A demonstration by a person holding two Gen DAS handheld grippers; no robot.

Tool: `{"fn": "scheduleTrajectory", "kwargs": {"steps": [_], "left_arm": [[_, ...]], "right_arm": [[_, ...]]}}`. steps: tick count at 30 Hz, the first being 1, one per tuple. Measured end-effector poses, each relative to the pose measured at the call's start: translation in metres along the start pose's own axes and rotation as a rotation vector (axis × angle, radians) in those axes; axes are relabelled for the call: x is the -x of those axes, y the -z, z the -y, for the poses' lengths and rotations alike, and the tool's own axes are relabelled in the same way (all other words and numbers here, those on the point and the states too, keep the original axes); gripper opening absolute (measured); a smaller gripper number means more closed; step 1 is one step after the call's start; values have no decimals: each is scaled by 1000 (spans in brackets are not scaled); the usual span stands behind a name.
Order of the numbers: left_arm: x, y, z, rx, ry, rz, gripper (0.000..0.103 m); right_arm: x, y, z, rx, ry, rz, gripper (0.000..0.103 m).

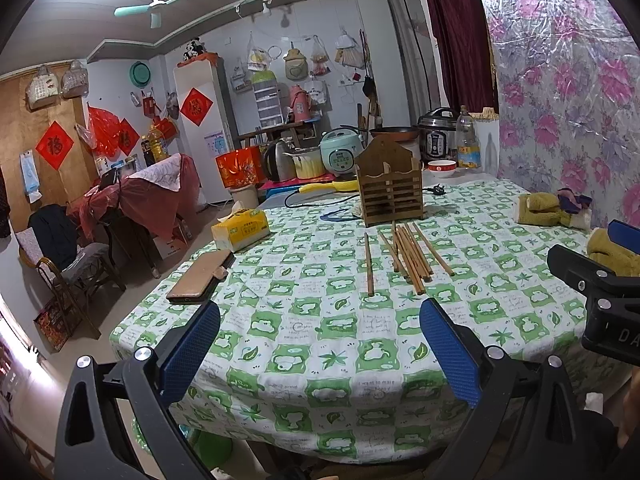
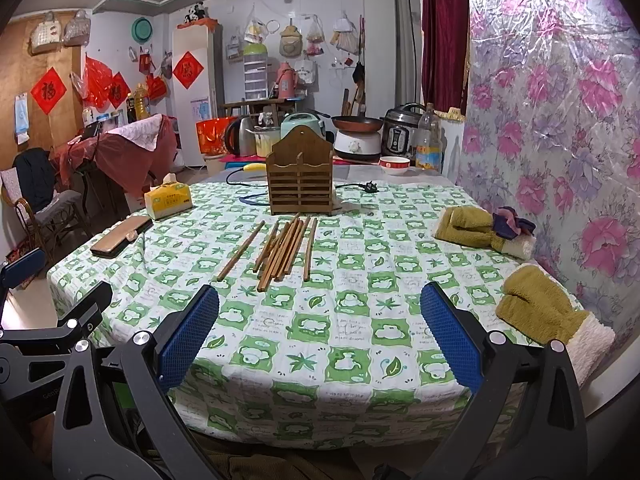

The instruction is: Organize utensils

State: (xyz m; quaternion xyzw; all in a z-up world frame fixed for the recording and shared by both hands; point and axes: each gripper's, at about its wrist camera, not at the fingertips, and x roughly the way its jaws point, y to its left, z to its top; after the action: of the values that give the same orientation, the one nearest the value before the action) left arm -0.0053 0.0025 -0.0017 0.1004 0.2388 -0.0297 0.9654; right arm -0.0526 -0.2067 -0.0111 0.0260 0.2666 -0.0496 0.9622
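Note:
Several wooden chopsticks lie loose on the green-and-white checked tablecloth, in front of a brown wooden slatted utensil holder that stands upright. They also show in the right wrist view: chopsticks, holder. My left gripper is open and empty, above the table's near edge, well short of the chopsticks. My right gripper is open and empty, at the same near edge. Each gripper's blue pad shows at the edge of the other's view.
A yellow tissue pack and a phone in a brown case lie at the left. Olive mittens and folded cloths lie at the right by the floral wall. A plug and cord lie behind the holder. Appliances stand at the back.

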Motion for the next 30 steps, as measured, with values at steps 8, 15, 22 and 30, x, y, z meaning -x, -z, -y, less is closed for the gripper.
{"fn": "scheduleTrajectory", "kwargs": {"steps": [8,15,22,30], "left_arm": [[-27,9,0,0,15,-68,98],[-80,23,3,-8,50,-190,98],[-152,22,6,-10,102,-305,98],[-223,5,10,-24,124,-432,98]], "right_arm": [[-17,5,4,-5,9,-35,97],[-69,21,14,-9,39,-138,97],[-129,32,25,3,45,-246,97],[-163,19,31,7,41,-253,97]]}}
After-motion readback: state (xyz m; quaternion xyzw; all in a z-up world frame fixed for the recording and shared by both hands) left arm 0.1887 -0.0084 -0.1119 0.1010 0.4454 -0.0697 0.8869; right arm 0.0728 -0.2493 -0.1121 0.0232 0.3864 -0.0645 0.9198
